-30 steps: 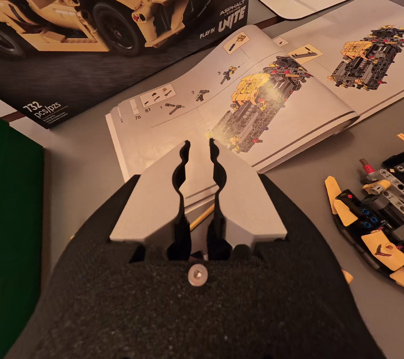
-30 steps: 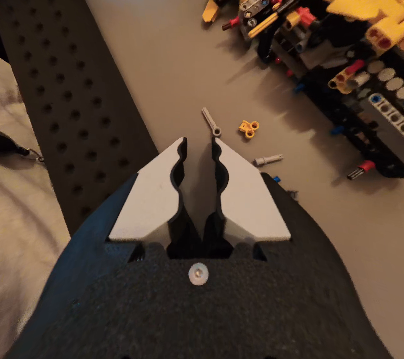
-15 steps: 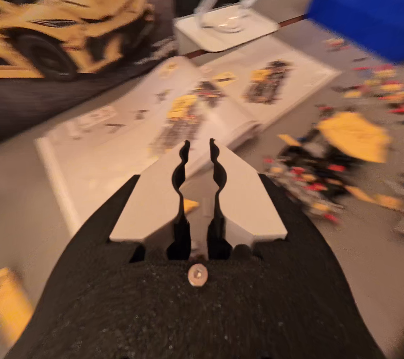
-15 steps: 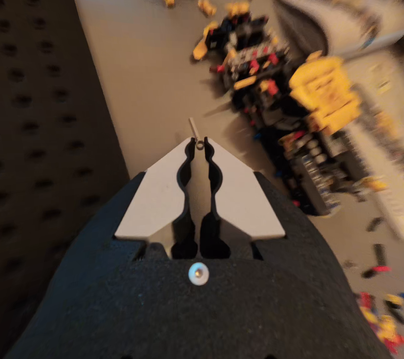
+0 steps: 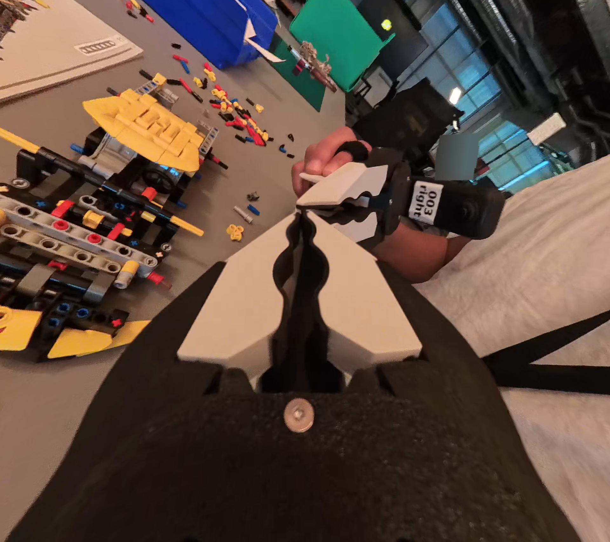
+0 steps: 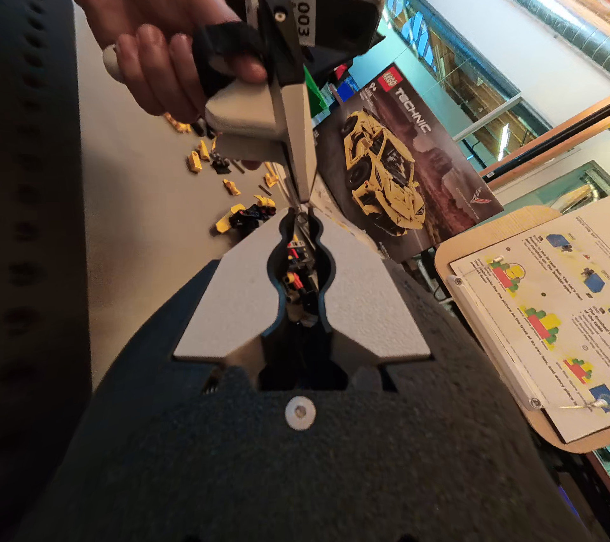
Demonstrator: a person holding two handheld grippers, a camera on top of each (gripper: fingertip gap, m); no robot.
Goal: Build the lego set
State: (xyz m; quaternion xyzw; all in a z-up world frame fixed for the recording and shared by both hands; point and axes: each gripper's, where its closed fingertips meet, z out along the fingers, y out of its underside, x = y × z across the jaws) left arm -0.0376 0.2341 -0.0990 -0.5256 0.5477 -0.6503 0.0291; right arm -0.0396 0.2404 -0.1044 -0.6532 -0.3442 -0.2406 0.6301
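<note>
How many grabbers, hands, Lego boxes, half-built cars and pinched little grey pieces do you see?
Grippers: 2, the left gripper and the right gripper
Hands: 2, the left hand and the right hand
Lego box: 1
Half-built car: 1
Grey pin in the right gripper's tips: 1
Total: 7

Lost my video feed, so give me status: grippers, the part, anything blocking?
Right gripper shut on small grey pin. Left gripper shut, tip to tip with right. Half-built car on table, nothing between.
</note>
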